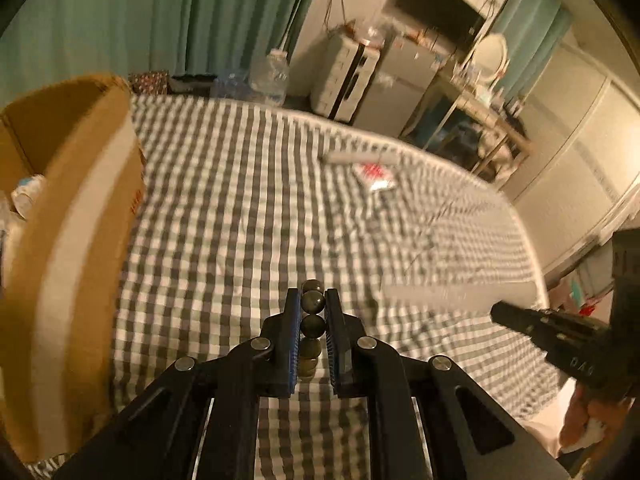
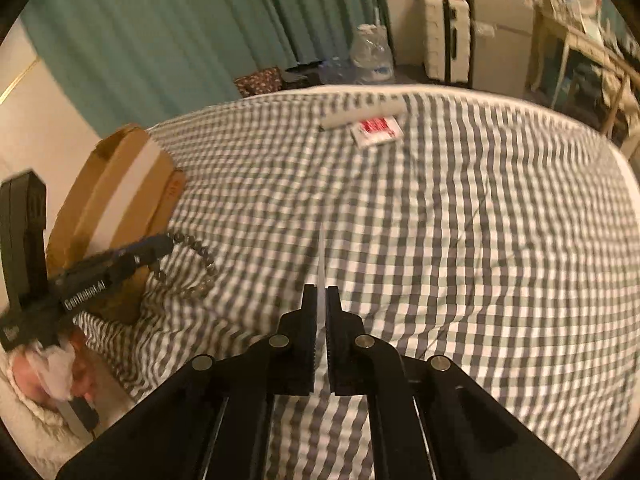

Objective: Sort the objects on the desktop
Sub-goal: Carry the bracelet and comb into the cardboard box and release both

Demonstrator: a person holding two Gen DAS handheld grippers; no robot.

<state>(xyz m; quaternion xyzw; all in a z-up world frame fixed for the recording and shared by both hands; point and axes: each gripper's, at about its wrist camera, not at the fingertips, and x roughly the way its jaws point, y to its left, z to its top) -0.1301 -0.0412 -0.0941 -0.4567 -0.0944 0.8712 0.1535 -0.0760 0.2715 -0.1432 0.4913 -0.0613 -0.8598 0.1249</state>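
My left gripper [image 1: 312,294] is shut on a string of dark round beads [image 1: 313,322], held above the checked bedspread [image 1: 240,200]. The right wrist view shows that same gripper [image 2: 166,240] at the left, the beads [image 2: 198,260] hanging from it in a loop. My right gripper [image 2: 321,290] is shut on a thin white flat strip [image 2: 321,260], seen edge-on. From the left wrist view the right gripper [image 1: 498,314] enters at the right edge, with the strip [image 1: 460,294] a blurred white band. An open cardboard box [image 1: 80,220] stands at the left.
A long white object [image 2: 360,114] and a red-and-white packet [image 2: 376,130] lie near the bed's far edge. The cardboard box [image 2: 120,184] holds several items. Green curtains, a water jug [image 1: 272,76], white drawers and a cluttered desk stand beyond the bed.
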